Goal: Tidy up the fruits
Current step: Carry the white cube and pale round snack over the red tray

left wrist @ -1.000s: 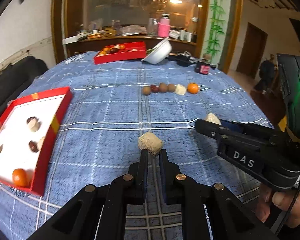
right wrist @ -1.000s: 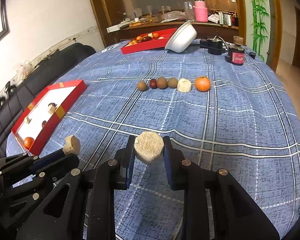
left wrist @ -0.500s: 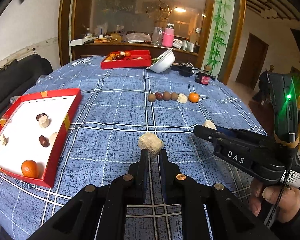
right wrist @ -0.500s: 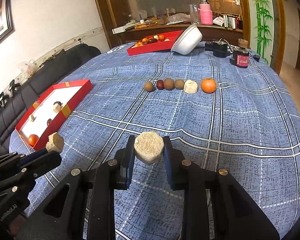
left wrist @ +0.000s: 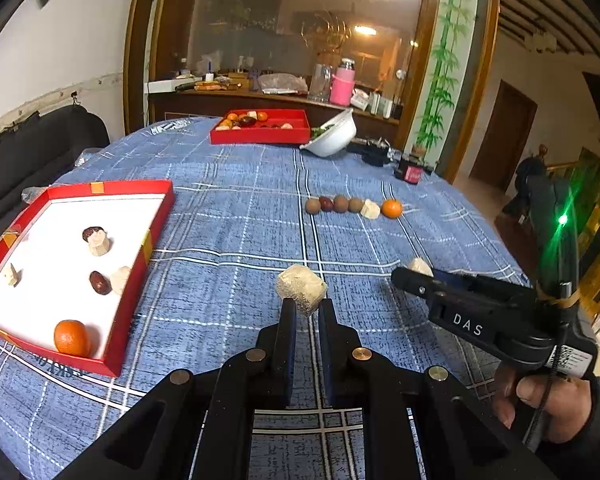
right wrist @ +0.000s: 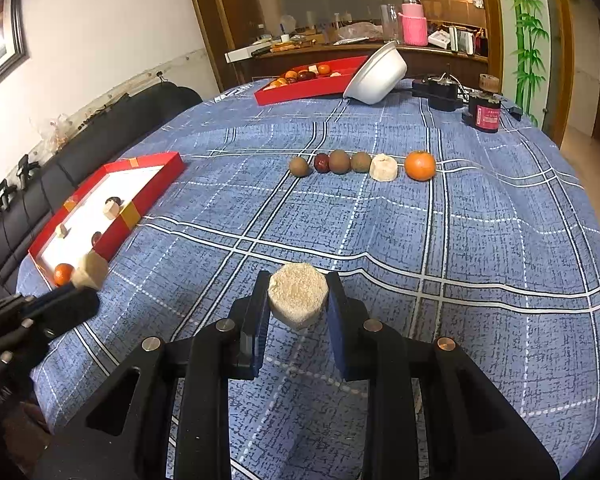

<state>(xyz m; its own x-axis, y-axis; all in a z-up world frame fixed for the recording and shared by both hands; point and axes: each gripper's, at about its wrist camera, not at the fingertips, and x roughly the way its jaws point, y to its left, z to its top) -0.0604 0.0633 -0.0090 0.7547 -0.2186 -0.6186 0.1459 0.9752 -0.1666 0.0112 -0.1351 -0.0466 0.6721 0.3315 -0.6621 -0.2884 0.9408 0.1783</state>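
Each gripper's fingers are clamped on a pale cube: left gripper [left wrist: 305,312] on one cube [left wrist: 301,288], right gripper [right wrist: 298,312] on another [right wrist: 298,300], above the bench [right wrist: 480,240]. A six-piece row [right wrist: 360,162] is laid out; five pieces wait in the tray [left wrist: 140,196].

Two pale, crumbly hexagonal fruit blocks are held above the worktop, one [left wrist: 301,288] in the left gripper [left wrist: 306,310], the other [right wrist: 298,294] in the right gripper [right wrist: 298,312], while six more fruits [right wrist: 362,163] lie in a row beyond.
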